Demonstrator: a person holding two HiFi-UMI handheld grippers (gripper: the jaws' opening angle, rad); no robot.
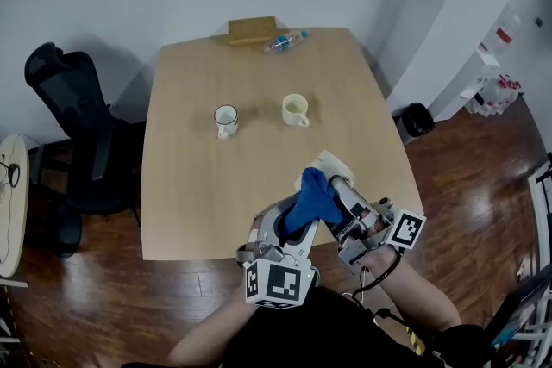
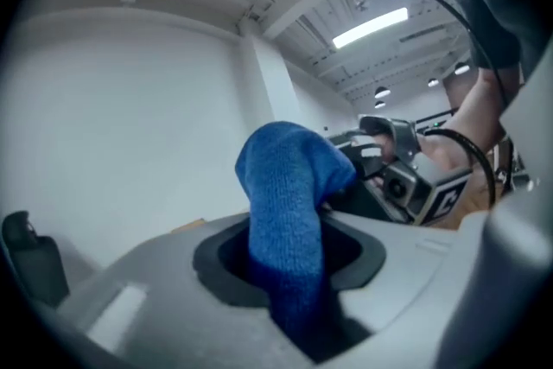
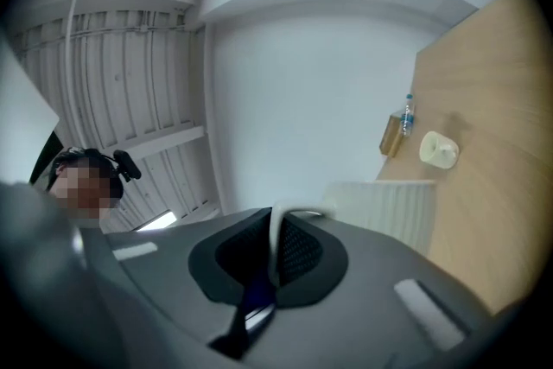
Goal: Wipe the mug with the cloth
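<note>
A white ribbed mug (image 1: 332, 164) is held above the table's front edge (image 1: 216, 250). My right gripper (image 1: 342, 192) is shut on its thin white handle (image 3: 275, 242), and the mug's ribbed body (image 3: 380, 207) shows just beyond the jaws. My left gripper (image 1: 297, 221) is shut on a blue cloth (image 1: 310, 198), which stands up out of the jaws (image 2: 289, 220). The top of the cloth rests against the mug. In the left gripper view the right gripper (image 2: 406, 173) sits close behind the cloth.
Two more mugs stand mid-table, one dark-rimmed (image 1: 226, 120) and one pale (image 1: 295, 109). A plastic bottle (image 1: 285, 40) and a wooden box (image 1: 252, 30) lie at the far edge. A black office chair (image 1: 73, 134) is left, a black bin (image 1: 417, 119) right.
</note>
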